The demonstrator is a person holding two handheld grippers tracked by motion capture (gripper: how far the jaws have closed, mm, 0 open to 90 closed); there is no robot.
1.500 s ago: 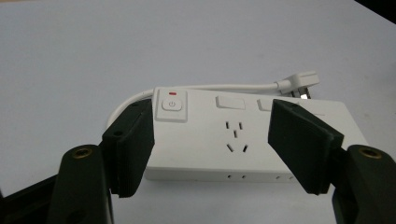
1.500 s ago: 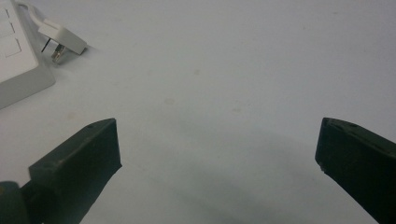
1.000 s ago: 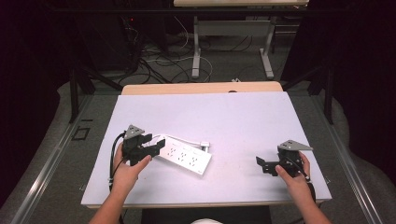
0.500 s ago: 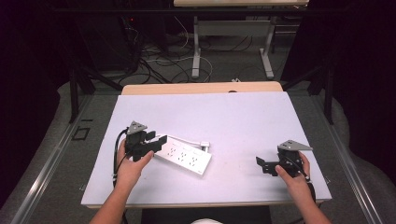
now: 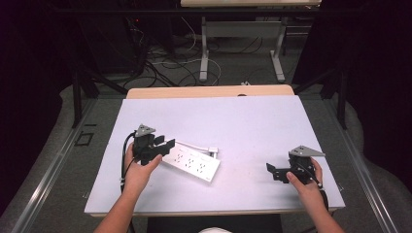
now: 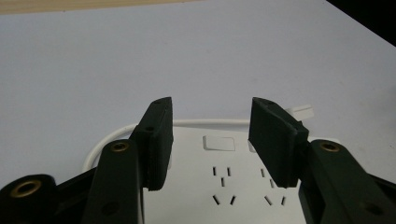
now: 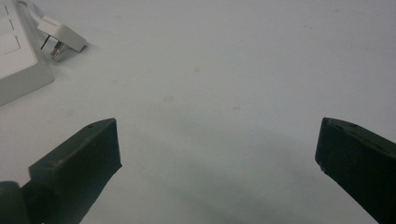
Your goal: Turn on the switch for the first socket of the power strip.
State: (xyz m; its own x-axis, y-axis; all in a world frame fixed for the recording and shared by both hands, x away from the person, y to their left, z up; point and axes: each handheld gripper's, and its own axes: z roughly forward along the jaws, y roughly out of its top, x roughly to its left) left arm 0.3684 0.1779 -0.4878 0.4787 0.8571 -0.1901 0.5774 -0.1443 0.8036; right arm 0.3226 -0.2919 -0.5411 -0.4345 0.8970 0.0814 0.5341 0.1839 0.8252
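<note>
A white power strip [image 5: 192, 162] lies slantwise on the pale table [image 5: 243, 121], with its cable [image 6: 112, 137] looping round its left end and its plug [image 5: 213, 151] lying beside it. My left gripper [image 5: 164, 147] hovers over that left end. In the left gripper view its jaws [image 6: 210, 135] stand apart above the strip's socket face [image 6: 224, 177]. They have just been closing and the pads touch nothing. At the table's right, my right gripper [image 5: 273, 172] rests low with its jaws wide [image 7: 217, 149] over bare table. The strip's corner [image 7: 18, 56] and the plug [image 7: 60, 35] lie far off from it.
Along the table's far edge runs a wooden strip [image 5: 209, 91]. Behind it stand a desk frame [image 5: 204, 48] and loose cables [image 5: 160, 63] on the floor. Dark floor surrounds the table on both sides.
My left gripper has edged a little to the right, over the strip's left end. The right hand and its gripper have kept still.
</note>
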